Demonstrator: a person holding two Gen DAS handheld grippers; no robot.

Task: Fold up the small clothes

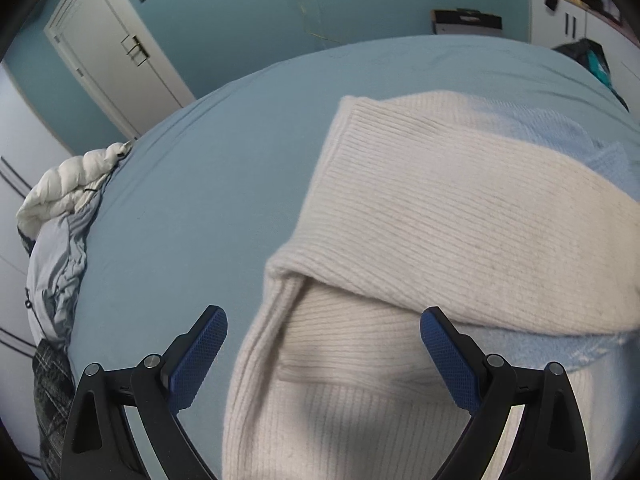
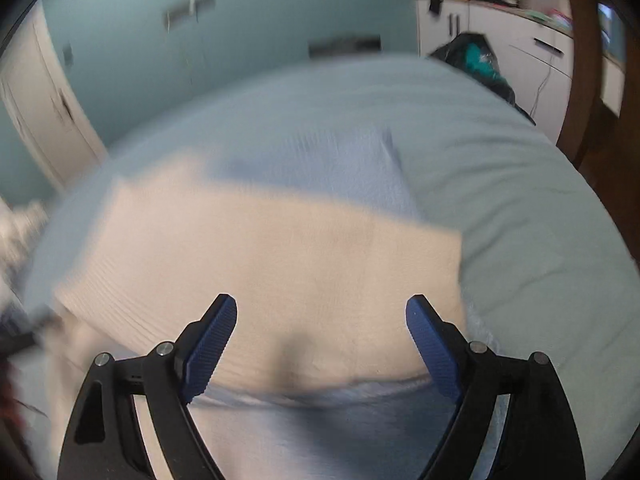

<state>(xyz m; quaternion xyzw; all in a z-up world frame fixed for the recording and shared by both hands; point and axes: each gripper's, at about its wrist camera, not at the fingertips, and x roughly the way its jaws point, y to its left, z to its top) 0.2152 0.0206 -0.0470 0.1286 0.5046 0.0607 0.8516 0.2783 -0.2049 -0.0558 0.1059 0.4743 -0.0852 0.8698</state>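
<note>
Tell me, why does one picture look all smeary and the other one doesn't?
Right wrist view: blurred, smearing the cream sweater and bed. Left wrist view: sharp, the sweater's ribs show clearly. Both views bend the room round like a fishbowl.

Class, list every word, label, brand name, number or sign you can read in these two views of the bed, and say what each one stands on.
None can be read.
The cream knitted sweater shows no label or print.
The dark box by the wall has pale patches too small to read.
The right wrist view is too blurred to read anything.
</note>
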